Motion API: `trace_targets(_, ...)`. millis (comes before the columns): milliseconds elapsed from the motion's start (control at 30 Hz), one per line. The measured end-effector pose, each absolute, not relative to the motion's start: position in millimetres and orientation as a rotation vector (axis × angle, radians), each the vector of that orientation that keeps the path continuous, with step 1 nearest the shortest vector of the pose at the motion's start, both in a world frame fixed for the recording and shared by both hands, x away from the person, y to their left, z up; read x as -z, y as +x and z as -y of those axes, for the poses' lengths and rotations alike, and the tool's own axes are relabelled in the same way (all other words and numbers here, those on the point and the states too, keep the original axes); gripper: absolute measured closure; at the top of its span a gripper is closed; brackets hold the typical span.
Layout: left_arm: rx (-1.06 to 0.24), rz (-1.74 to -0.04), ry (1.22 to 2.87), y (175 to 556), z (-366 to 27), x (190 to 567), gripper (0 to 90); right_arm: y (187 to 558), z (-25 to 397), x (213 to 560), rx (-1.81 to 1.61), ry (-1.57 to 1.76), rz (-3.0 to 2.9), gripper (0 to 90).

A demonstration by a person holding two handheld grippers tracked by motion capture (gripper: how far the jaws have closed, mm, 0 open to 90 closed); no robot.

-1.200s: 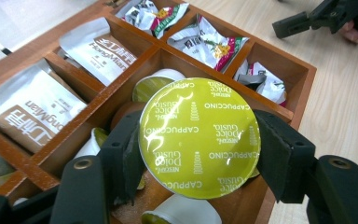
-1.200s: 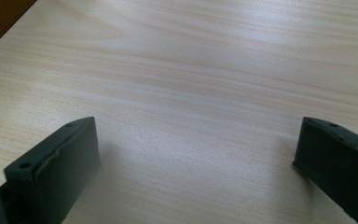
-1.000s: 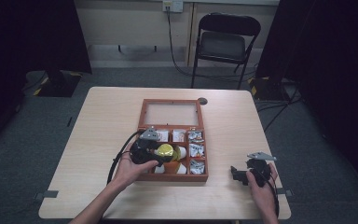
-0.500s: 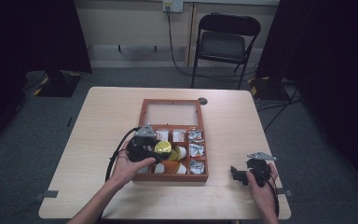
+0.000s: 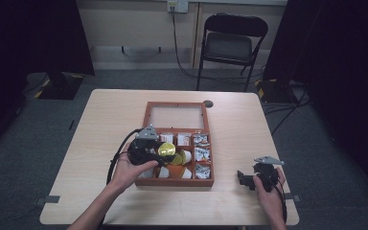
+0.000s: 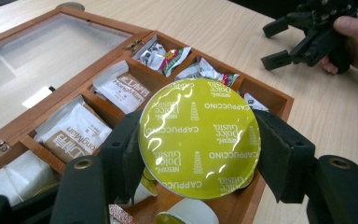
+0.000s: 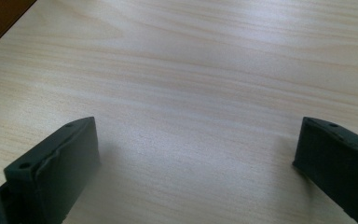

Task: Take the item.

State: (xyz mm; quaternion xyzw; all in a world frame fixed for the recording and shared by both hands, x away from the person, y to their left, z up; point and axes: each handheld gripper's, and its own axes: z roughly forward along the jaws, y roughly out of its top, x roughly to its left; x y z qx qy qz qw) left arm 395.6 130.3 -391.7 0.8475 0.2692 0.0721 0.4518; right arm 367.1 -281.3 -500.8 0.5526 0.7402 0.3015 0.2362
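Left gripper over wooden box, jaws clamping yellow-green coffee capsule; right gripper right of box, low over table, jaws wide, holding nothing.

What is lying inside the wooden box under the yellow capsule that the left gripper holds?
Under the yellow capsule, held by the left gripper above the wooden box, white capsules sit in the near compartment. Sachets fill the compartments beside it. The capsule hides what lies directly beneath it.

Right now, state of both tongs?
Left tongs: closed on the yellow-green cappuccino capsule, over the wooden box.
Right tongs: open, empty, above bare table.
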Motion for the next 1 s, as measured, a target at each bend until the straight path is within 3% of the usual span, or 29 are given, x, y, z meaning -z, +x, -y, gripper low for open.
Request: trace_targets(1000,-0.266,-0.736,2.054,402,-161,383,38.2,367,281,501,-0.827,1.515,-2.031,0.0)
